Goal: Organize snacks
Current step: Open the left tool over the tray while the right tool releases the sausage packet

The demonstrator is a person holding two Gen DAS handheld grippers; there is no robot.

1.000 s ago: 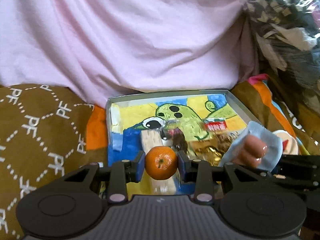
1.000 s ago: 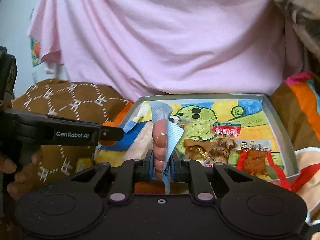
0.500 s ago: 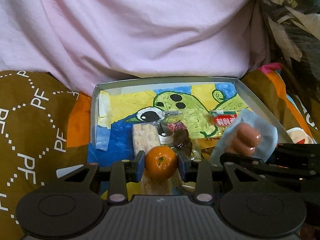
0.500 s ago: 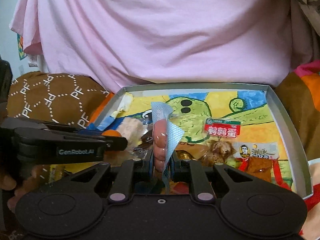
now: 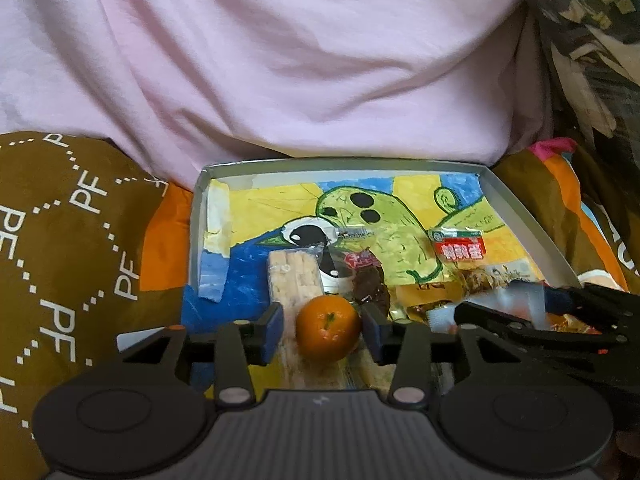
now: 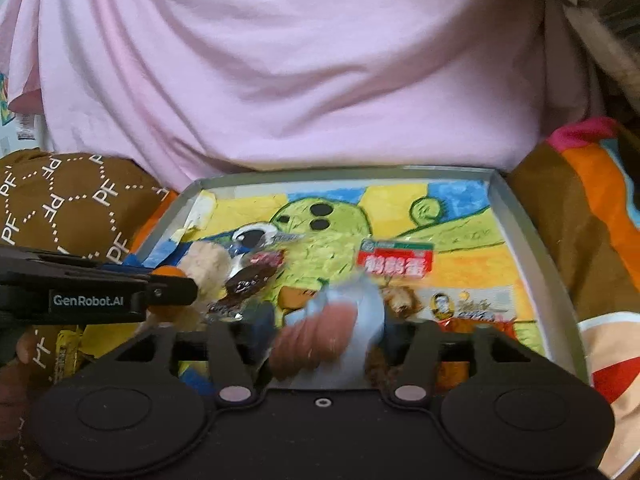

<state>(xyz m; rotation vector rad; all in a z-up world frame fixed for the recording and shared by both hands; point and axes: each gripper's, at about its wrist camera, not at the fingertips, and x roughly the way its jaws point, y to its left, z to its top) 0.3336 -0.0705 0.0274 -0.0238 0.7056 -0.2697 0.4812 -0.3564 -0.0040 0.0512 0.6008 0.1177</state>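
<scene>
Nearest in the left wrist view, the left gripper (image 5: 323, 330) has just been opening: its blue pads now stand clear on either side of the small orange (image 5: 328, 328), which sits between them over the near end of the tray (image 5: 520, 216), apparently let go so it can settle among the other snacks. In the right wrist view the right gripper (image 6: 326, 334) has likewise just spread its jaws; the pink sausage in its pale blue wrapper (image 6: 320, 336) is blurred and tipped over between the fingers, no longer pinched, so it looks to be dropping into the tray. Both releases suit a sorting job where loose snacks are gathered into one container. Just beyond the orange lie a long pale cracker pack (image 5: 294, 276) and a dark wrapped snack (image 5: 370, 286); further right sit a red-labelled packet (image 6: 396, 262) and a brown meat snack packet (image 6: 460, 308). The tray floor carries a bright painted drawing. Behind it rises a pink cloth (image 5: 300, 60), with a brown patterned cushion (image 5: 60, 240) to the left.
</scene>
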